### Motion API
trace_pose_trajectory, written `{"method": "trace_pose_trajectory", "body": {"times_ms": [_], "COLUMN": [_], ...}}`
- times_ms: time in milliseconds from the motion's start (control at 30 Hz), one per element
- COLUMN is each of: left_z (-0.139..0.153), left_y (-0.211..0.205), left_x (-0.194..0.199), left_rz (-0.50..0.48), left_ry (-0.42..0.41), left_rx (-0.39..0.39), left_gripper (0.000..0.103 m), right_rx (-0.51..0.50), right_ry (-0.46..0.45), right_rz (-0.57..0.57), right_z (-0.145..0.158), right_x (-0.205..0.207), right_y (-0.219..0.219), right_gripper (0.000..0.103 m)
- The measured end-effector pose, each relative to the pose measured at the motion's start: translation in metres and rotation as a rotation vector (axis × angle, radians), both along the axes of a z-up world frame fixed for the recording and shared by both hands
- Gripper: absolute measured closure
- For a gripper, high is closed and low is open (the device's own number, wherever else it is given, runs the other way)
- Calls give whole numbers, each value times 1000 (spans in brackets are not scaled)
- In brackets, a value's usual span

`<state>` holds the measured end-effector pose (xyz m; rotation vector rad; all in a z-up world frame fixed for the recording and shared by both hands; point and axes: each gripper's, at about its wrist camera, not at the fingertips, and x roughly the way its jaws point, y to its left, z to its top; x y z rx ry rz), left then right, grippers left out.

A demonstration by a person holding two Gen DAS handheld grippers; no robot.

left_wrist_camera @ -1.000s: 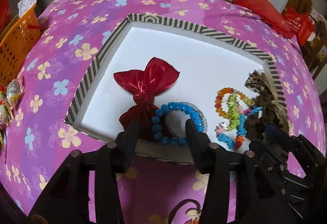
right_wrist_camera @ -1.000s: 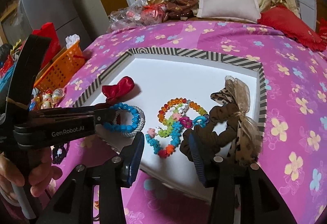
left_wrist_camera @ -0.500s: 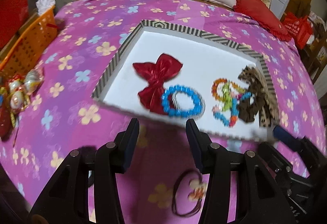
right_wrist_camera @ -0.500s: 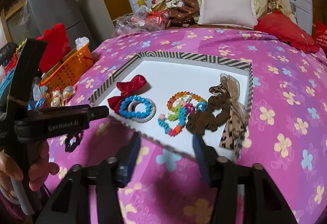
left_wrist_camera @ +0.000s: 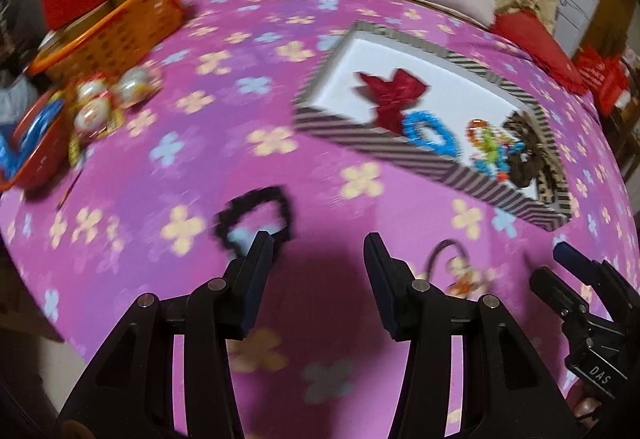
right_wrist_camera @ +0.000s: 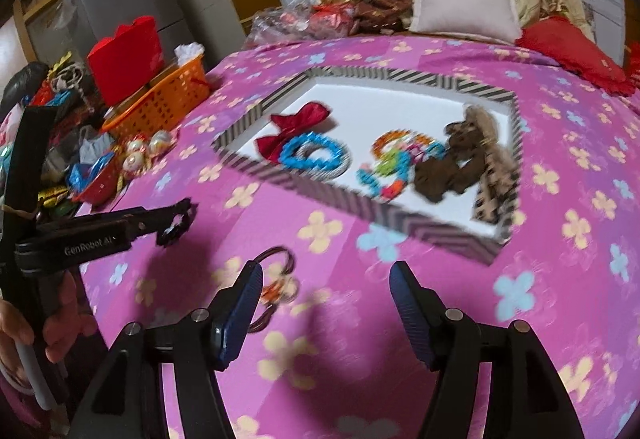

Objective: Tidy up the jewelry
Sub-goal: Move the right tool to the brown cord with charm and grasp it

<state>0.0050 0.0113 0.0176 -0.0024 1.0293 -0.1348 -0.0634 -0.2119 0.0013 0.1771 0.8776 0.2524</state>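
Note:
A striped-rim white tray (left_wrist_camera: 400, 155) (right_wrist_camera: 400, 217) lies on the pink flowered cloth. It holds a red bow (left_wrist_camera: 394, 93) (right_wrist_camera: 296, 127), a blue bead bracelet (left_wrist_camera: 430, 133) (right_wrist_camera: 308, 155), a multicolour bead piece (left_wrist_camera: 490, 149) (right_wrist_camera: 396, 159) and a brown scrunchie (left_wrist_camera: 524, 147) (right_wrist_camera: 452, 167). A black scrunchie (left_wrist_camera: 256, 215) (right_wrist_camera: 178, 225) lies on the cloth just ahead of my open, empty left gripper (left_wrist_camera: 318, 259). A dark hair tie with an orange charm (left_wrist_camera: 456, 267) (right_wrist_camera: 276, 279) lies by the left finger of my open, empty right gripper (right_wrist_camera: 326, 289).
An orange basket (left_wrist_camera: 116, 35) (right_wrist_camera: 164, 99) stands at the far left with a red box (right_wrist_camera: 128, 59) behind it. Round ornaments (left_wrist_camera: 104, 99) (right_wrist_camera: 144, 149) and a red dish (left_wrist_camera: 32, 151) lie near the left edge. Pillows (right_wrist_camera: 464, 5) lie behind.
Both grippers have pulled back from the tray toward the near edge of the cloth. The black scrunchie and the charm hair tie have come into view in front of them.

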Motion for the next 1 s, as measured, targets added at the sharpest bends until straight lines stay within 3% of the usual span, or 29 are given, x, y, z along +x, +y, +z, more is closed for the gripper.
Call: {"method": "trace_pose_trajectory", "body": {"times_ms": [233,400,433,733,1000], "left_z": [-15,-18,-18,-26,-27], "left_y": [39,54,54,54,53], "left_x": [-11,-13,-12,-7,-6], "left_rz": [78,105,107,115,116], "left_ry": [33,35,37,61,67], "left_rx": [-4,-16,-18,-38,-42], "left_gripper": [56,56,56,56,56], "right_rx": [-58,-110,-115,-148,-88], "right_ry": [30,39,44,18,26], "right_rz": [53,64,64,66,46], "right_z": [-20,-32,-34,-37,-36], "right_x": [4,11,13,11,9], "right_y": [37,51,53,52,37], "right_gripper": [40,49,54,64,66]}}
